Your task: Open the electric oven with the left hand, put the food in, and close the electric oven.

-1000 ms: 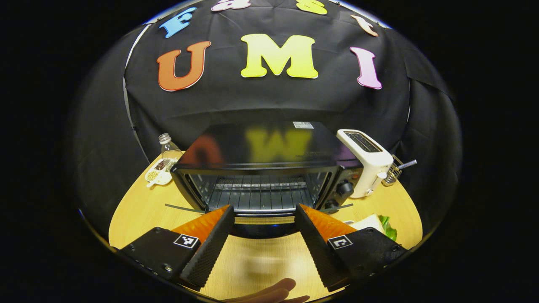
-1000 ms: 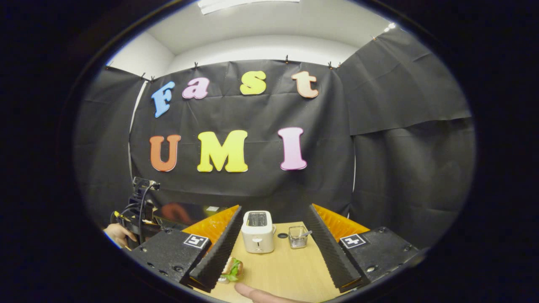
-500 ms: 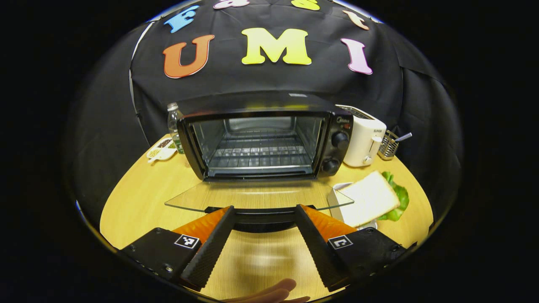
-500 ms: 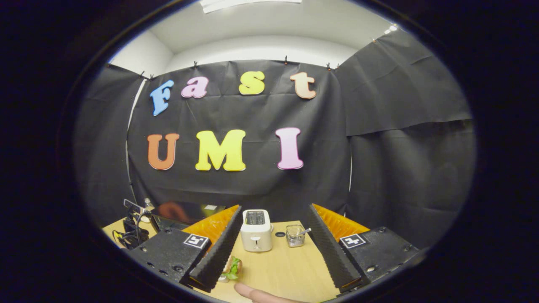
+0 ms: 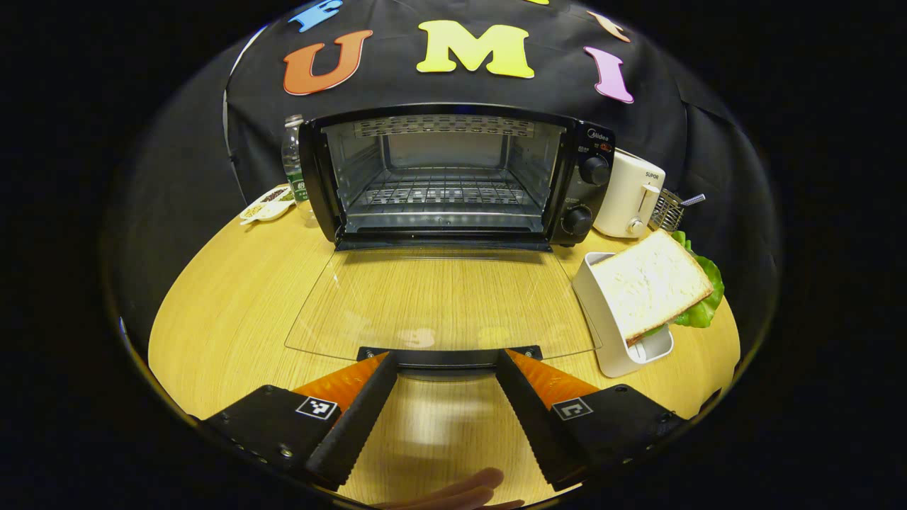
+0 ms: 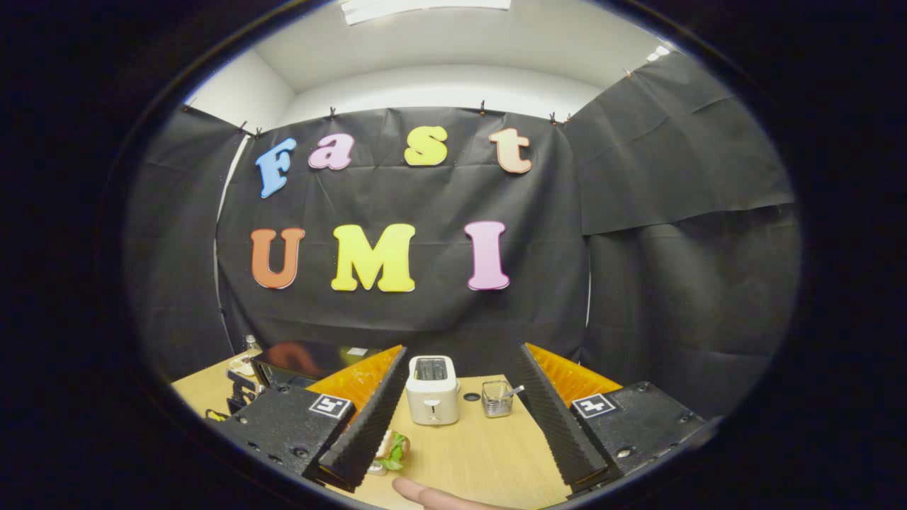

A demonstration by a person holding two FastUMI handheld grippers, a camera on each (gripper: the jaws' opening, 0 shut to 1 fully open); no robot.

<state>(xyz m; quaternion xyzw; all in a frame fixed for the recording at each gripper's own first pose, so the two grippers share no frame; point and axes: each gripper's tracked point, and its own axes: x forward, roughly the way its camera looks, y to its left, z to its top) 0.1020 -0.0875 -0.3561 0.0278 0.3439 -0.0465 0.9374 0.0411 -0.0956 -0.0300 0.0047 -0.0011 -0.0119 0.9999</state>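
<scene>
In the left gripper view, a light wooden bench (image 5: 234, 297) stands in a booth walled with black cloth. The electric oven (image 5: 453, 177) sits at the far middle of the bench, its long axis running left to right and its open mouth facing the camera, a wire rack (image 5: 443, 195) visible inside. Its glass door (image 5: 439, 301) lies folded down flat towards the near edge, with the dark door handle (image 5: 448, 356) between the tips of the left gripper (image 5: 445, 372), whose fingers are spread apart; whether they touch the handle cannot be told. Just right of the door, a sandwich (image 5: 655, 283) of white bread and lettuce leans tilted in a white holder (image 5: 602, 319). A white toaster (image 5: 627, 202) and a wire basket (image 5: 666, 212) stand at the far right, a bottle (image 5: 292, 159) and small dish (image 5: 266, 205) at the far left. In the right gripper view, above the cloth is a white ceiling with a light strip. The right gripper (image 6: 459, 407) hangs above the bench with fingers apart, holding nothing; the toaster (image 6: 432, 400) lies beyond them, the sandwich (image 6: 392, 452) near the left finger, the oven (image 6: 297, 361) far left.
</scene>
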